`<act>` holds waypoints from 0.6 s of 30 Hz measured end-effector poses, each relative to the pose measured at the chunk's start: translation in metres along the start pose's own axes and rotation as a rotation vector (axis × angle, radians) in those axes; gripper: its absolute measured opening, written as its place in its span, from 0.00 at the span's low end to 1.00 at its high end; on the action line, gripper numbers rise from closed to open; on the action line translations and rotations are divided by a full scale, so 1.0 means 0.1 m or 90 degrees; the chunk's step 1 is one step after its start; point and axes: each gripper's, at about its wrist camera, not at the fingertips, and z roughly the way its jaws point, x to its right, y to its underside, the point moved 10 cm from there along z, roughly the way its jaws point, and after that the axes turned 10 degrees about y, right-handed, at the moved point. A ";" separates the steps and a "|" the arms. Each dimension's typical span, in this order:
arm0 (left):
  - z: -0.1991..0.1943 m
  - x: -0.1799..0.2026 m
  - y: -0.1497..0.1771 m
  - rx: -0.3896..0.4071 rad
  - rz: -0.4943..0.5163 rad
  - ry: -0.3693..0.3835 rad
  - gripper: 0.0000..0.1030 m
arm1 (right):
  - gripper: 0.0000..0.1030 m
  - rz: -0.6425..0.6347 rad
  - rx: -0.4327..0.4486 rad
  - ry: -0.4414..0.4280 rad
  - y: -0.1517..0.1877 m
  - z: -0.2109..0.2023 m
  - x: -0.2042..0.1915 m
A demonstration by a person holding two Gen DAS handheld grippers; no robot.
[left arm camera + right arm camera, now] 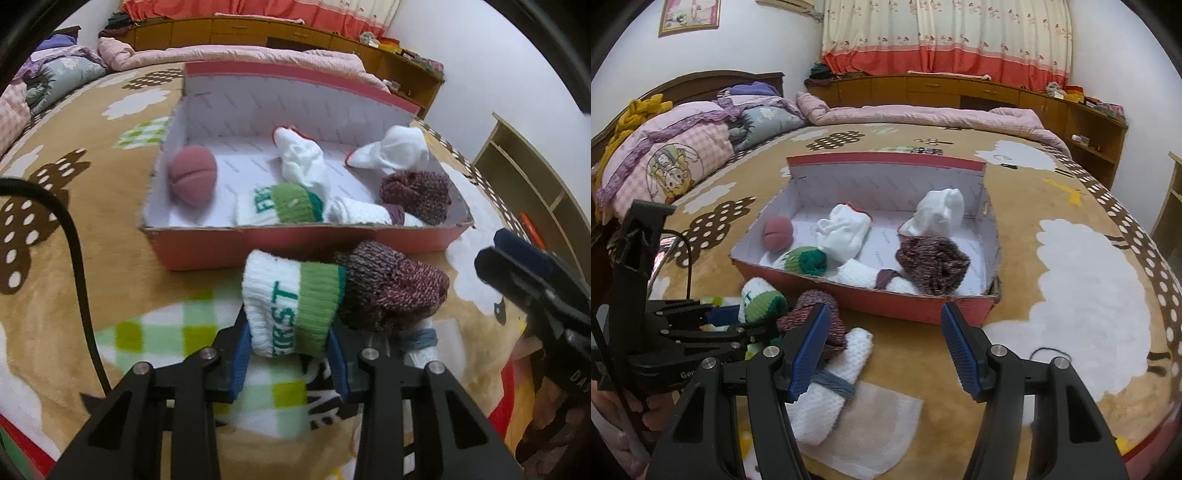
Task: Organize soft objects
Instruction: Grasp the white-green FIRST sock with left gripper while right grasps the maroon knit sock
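Your left gripper [290,354] has its blue pads clamped on a rolled white sock with a green band [291,302], the one with green lettering on it. You hold it just in front of the near wall of the red box [207,247], low over the bed blanket [74,229]. Touching that sock on its right side is a maroon knitted sock [391,291], and below that a white sock with a grey-blue stripe [831,384] lies flat on the blanket, partly on a pale cloth patch [882,424].

Your right gripper [882,354] has its jaws spread wide and grips nothing. Its left pad sits just beside the maroon knitted sock; its right pad is over bare blanket near the box's near right corner.

Inside the box, a pink ball [192,179] rests against the left wall. A second green-banded roll [284,205] lies along the near wall, next to a rolled white piece [360,212]. A white sock with a red edge [303,158] sits in the middle, another white sock [393,151] near the far right corner, and a second maroon knitted bundle [417,195] by the right wall.

Pillows and quilts [676,155] are heaped at the blanket's far left edge.
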 end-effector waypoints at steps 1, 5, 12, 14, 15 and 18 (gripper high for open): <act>-0.04 -0.03 0.00 0.003 -0.006 -0.004 0.37 | 0.61 -0.003 -0.001 -0.006 0.00 0.00 -0.04; -0.15 -0.17 0.02 0.009 -0.028 -0.015 0.37 | 0.61 -0.015 -0.008 -0.031 0.03 0.00 -0.19; -0.30 -0.39 0.08 0.020 -0.053 -0.030 0.37 | 0.61 -0.053 -0.029 -0.054 0.11 0.11 -0.51; -0.31 -0.43 0.09 0.020 -0.056 -0.034 0.37 | 0.62 -0.060 -0.036 -0.056 0.14 0.15 -0.57; -0.32 -0.45 0.09 0.021 -0.057 -0.034 0.37 | 0.61 -0.064 -0.040 -0.056 0.15 0.18 -0.60; -0.32 -0.48 0.11 0.021 -0.063 -0.033 0.37 | 0.61 -0.072 -0.054 -0.060 0.18 0.26 -0.67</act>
